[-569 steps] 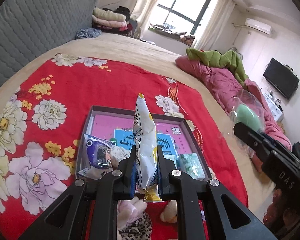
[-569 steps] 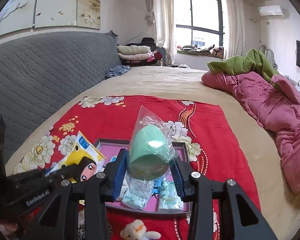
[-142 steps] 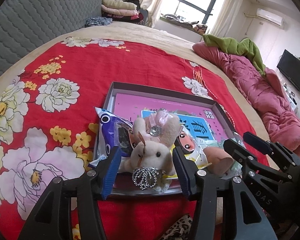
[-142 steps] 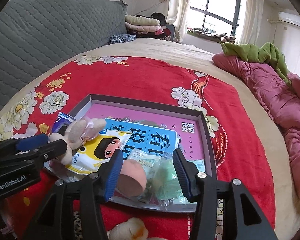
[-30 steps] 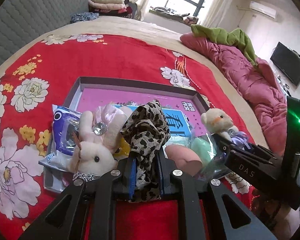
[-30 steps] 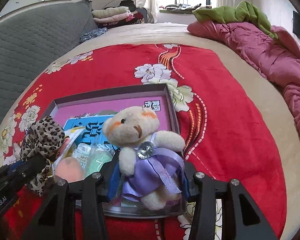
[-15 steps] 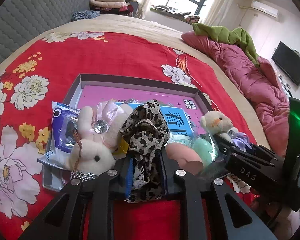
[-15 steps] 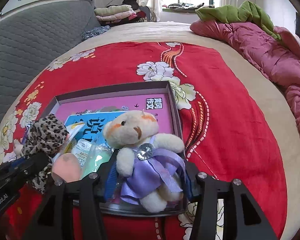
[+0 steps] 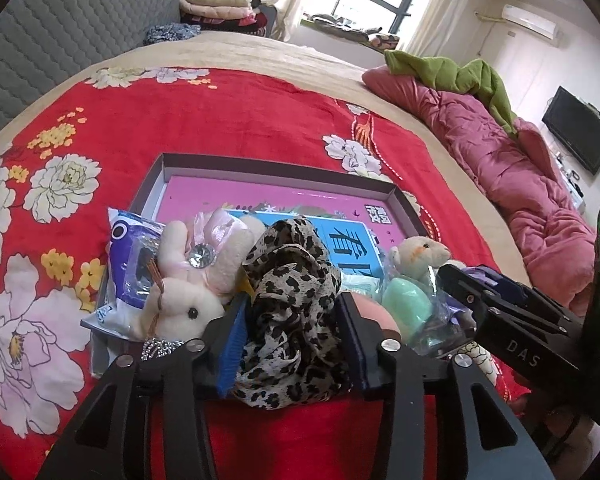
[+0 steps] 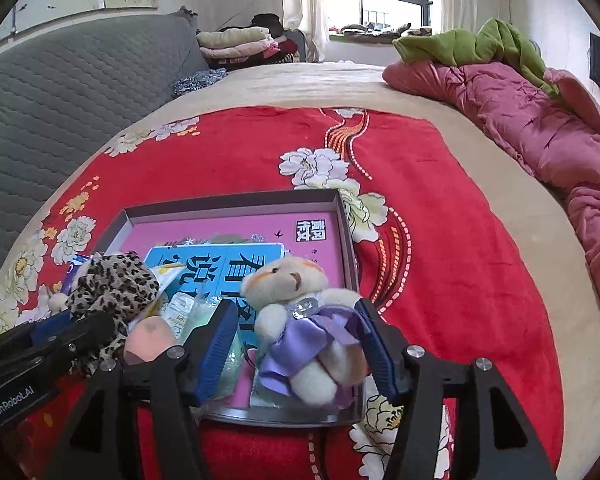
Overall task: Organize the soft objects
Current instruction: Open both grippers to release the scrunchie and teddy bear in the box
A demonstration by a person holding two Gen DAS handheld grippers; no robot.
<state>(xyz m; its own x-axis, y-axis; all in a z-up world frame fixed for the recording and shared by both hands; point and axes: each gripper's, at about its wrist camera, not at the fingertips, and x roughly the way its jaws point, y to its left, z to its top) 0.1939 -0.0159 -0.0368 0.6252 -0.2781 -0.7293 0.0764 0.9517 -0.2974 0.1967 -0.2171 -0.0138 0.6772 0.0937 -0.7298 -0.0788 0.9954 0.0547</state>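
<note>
A grey tray (image 9: 276,164) with a pink book in it lies on the red blanket. A leopard-print cloth (image 9: 296,292) slumps over the tray's near rim between the fingers of my left gripper (image 9: 294,340), whose jaws are opening. Beside the cloth lie a cream rabbit plush (image 9: 184,280), a blue packet (image 9: 132,256), a peach sponge (image 10: 148,336) and a bagged green sponge (image 9: 404,300). A bear in a purple dress (image 10: 300,320) sits in the tray's near right corner. My right gripper (image 10: 296,344) is opening around it, with a gap at the left pad.
The red floral blanket (image 10: 420,240) covers a beige bed. A pink quilt (image 10: 540,128) with a green cloth (image 10: 460,44) on it lies along the right. A grey padded headboard (image 10: 60,92) and folded clothes (image 10: 236,44) are at the back left.
Both pairs of jaws have widened. The leopard cloth has spread out between the left fingers. The bear has settled lower into the tray corner, away from the left pad.
</note>
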